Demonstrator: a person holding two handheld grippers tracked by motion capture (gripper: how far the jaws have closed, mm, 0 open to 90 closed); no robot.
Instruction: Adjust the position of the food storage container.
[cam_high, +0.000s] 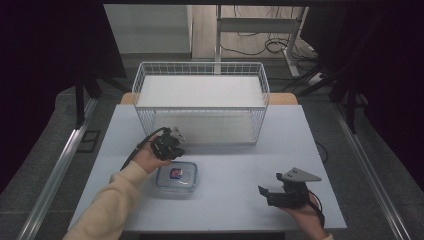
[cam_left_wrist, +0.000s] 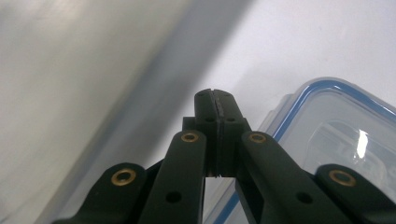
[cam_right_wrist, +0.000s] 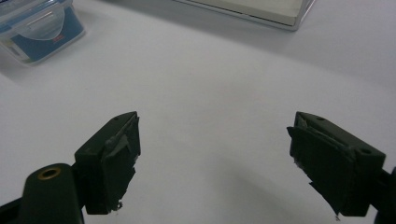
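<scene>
High view is showing my right gripper (cam_high: 272, 194) resting nearest me on the right side of the table (cam_high: 240, 150), its jaws standing spread with nothing between them. Farther in and left, the clear lidded container (cam_high: 176, 180) (blue-rimmed) is lying flat. Just beyond its far-left corner my left gripper (cam_high: 172, 145) is hovering, jaws pressed together and empty, near the white wire basket (cam_high: 200, 100).

Pale table (cam_high: 240, 165), wire basket (cam_high: 200, 100), lidded container (cam_high: 176, 179)

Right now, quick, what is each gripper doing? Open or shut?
Left gripper: shut, holding nothing, beside the plastic box.
Right gripper: open, holding nothing, over the table.
</scene>
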